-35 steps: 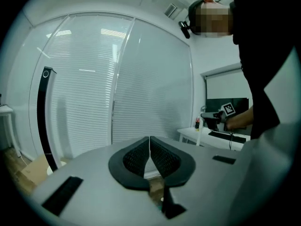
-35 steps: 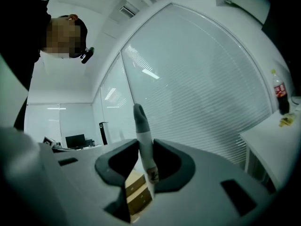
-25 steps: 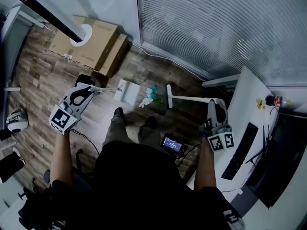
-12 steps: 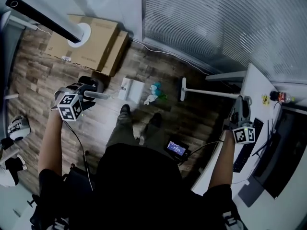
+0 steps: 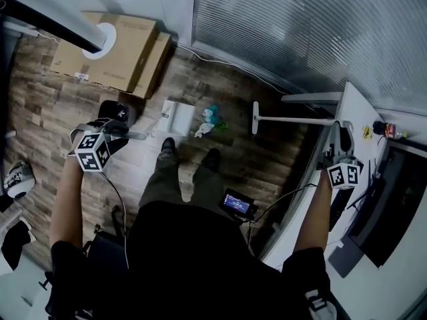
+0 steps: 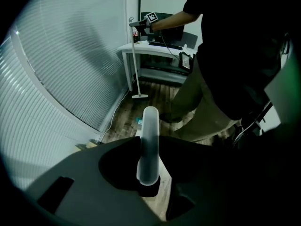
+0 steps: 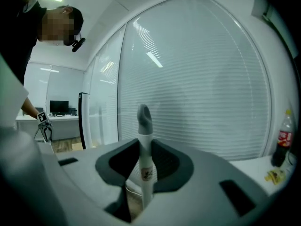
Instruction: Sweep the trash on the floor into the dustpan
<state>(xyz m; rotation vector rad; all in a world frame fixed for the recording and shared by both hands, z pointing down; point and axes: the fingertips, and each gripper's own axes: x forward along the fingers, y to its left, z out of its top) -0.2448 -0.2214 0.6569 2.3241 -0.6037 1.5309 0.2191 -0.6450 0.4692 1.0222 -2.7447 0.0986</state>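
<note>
1. Seen steeply from above, a person stands on a wood floor (image 5: 260, 162) and holds a gripper in each hand.
2. The left gripper (image 5: 120, 132) now sits lower and nearer the floor than a second ago, and it has rolled over. Its jaws have just been closing. They now clamp at a middling width on the pale dustpan handle (image 6: 149, 140), which stands straight up between them in the left gripper view.
3. The white dustpan (image 5: 179, 116) lies low on the floor at the far end of that handle, just ahead of the person's left shoe (image 5: 167, 144).
4. The trash (image 5: 208, 120), a small heap of white and teal scraps, lies on the floor just right of the dustpan, between it and the broom head (image 5: 255, 117). None of it appears to be in the pan yet.
5. The right gripper (image 5: 341, 133) is closed narrowly on the thin broom handle (image 7: 145, 154), beside a white desk (image 5: 357, 109).
6. A second ago the broom head was just beside the trash. It has since drawn off to the right and now stands apart from the heap.
7. As a judgement, this is the set-up for a stroke, with the pan freshly gripped and placed low and the broom pulled back. The next stroke likely runs leftward, pushing the scraps towards the pan.
</note>
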